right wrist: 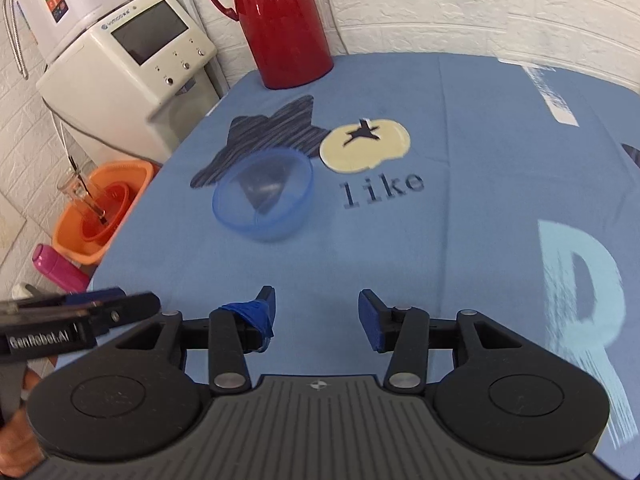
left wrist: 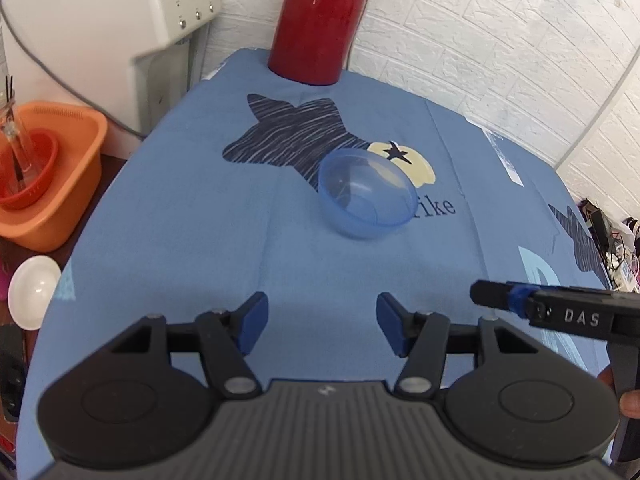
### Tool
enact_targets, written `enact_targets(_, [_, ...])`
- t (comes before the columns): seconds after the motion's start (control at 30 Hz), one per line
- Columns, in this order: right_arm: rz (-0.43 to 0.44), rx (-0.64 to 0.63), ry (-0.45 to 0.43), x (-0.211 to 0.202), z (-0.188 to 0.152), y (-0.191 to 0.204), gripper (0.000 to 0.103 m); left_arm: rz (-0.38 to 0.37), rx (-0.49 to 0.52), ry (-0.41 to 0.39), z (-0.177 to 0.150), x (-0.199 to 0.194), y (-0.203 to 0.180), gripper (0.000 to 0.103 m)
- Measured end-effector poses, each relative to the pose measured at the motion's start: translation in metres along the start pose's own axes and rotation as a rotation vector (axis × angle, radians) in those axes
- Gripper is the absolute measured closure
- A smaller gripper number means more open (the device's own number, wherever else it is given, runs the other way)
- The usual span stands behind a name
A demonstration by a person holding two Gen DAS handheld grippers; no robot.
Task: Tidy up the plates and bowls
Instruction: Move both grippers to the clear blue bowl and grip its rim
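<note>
While both grippers are held low over a worktop (left wrist: 168,240) covered with a blue printed cloth, a single translucent blue bowl (left wrist: 366,194) is seen standing upright near the middle of it. The bowl is set on the tip of a dark striped star print (left wrist: 292,132), just beside a pale yellow circle (right wrist: 366,144) and the printed word "like". The left gripper (left wrist: 322,326) is spread wide with nothing between its blue-padded fingers (left wrist: 252,322), and it is kept well short of the bowl. The right gripper (right wrist: 316,314) is likewise spread wide and empty; blue tape is wrapped around one of its fingers (right wrist: 260,314). Each gripper is partly seen from the side in the other's view. At the far edge of the worktop a red jug (left wrist: 318,20) is stood against a white brick-pattern wall. Beyond the left edge, an orange basin (right wrist: 102,212) holding a red bowl (left wrist: 30,170) is placed beside a white appliance with a screen (right wrist: 148,56).
</note>
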State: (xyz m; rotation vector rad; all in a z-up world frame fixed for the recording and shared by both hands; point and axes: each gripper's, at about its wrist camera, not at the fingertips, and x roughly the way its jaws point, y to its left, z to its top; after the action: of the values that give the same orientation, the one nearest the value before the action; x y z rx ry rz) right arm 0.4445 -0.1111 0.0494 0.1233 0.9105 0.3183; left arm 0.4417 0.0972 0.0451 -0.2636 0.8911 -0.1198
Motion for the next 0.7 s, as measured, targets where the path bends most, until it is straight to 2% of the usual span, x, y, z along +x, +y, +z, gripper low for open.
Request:
enact_targets(0.23, [0.032,0.054,-0.021,0.028,0.034,-0.010,0.071,0.010,-0.004,0.012,0.029,0.030,0.006,0.044])
enact_targets(0.4, [0.060,0.103,-0.006,0.057,0.053,-0.011,0.071,-0.046,-0.056,-0.002,0.058,0.048,0.010,0.044])
enact_targets(0.5, [0.055,0.082,0.001,0.072,0.064,-0.005,0.071,-0.066,-0.076,0.002,0.071,0.062,0.009,0.044])
enact_targets(0.6, [0.009,0.028,0.002,0.088,0.073,0.000,0.070,-0.028,-0.058,-0.011,0.077,0.075,0.005,0.043])
enact_targets(0.7, [0.005,-0.008,-0.008,0.100,0.076,0.003,0.069,0.003,-0.056,0.001,0.079,0.090,0.004,0.043])
